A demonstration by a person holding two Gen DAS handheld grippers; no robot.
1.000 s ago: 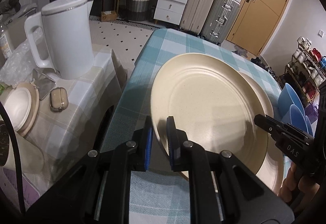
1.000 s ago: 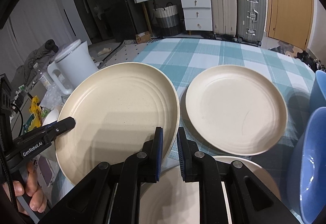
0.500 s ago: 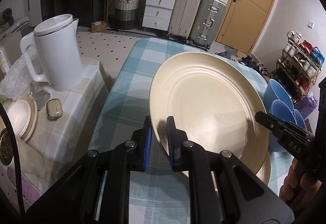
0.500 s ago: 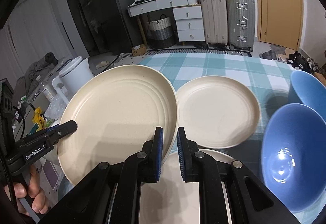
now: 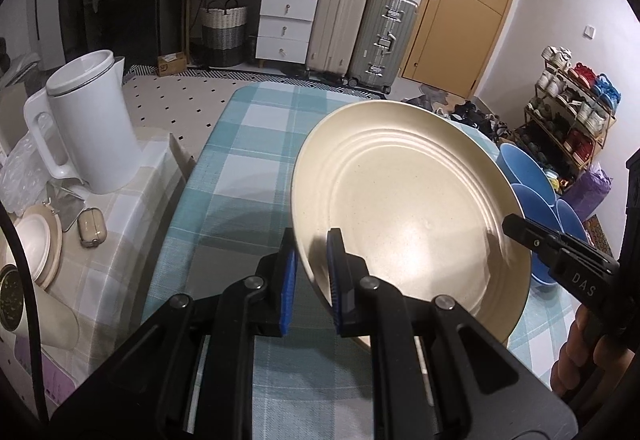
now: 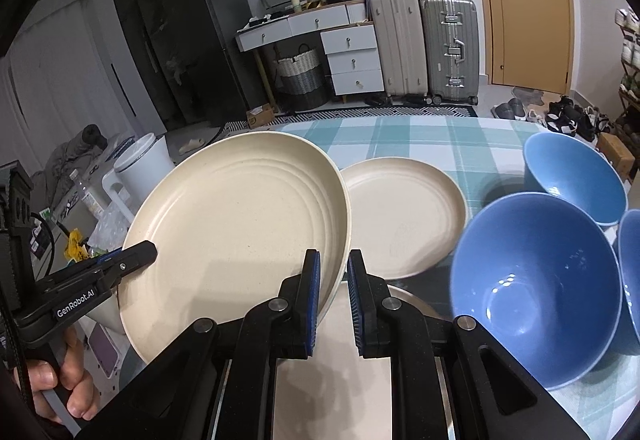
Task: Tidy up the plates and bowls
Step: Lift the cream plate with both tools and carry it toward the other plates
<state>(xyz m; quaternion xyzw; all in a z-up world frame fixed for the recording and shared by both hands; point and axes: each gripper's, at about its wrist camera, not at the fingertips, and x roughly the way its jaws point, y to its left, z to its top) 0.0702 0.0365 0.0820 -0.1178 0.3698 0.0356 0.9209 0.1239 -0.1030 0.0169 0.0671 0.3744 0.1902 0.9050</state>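
Both grippers hold one large cream plate (image 5: 404, 216) (image 6: 236, 232) in the air above the checked table. My left gripper (image 5: 311, 282) is shut on its near left rim. My right gripper (image 6: 333, 298) is shut on its right rim. A second cream plate (image 6: 404, 216) lies on the table behind it. A third cream plate (image 6: 340, 356) lies right below my right gripper. Three blue bowls (image 6: 536, 280) stand at the right; they also show in the left wrist view (image 5: 528, 180).
The table (image 5: 248, 144) has a teal checked cloth. A white kettle (image 5: 88, 128), a small case (image 5: 92, 228) and a lidded dish (image 5: 36, 248) sit on a side stand to the left. Suitcases (image 6: 424, 44) and drawers stand at the far wall.
Both grippers have risen with the large plate held between them. The plate has tilted and sits higher above the table. More of the blue bowls has come into view.
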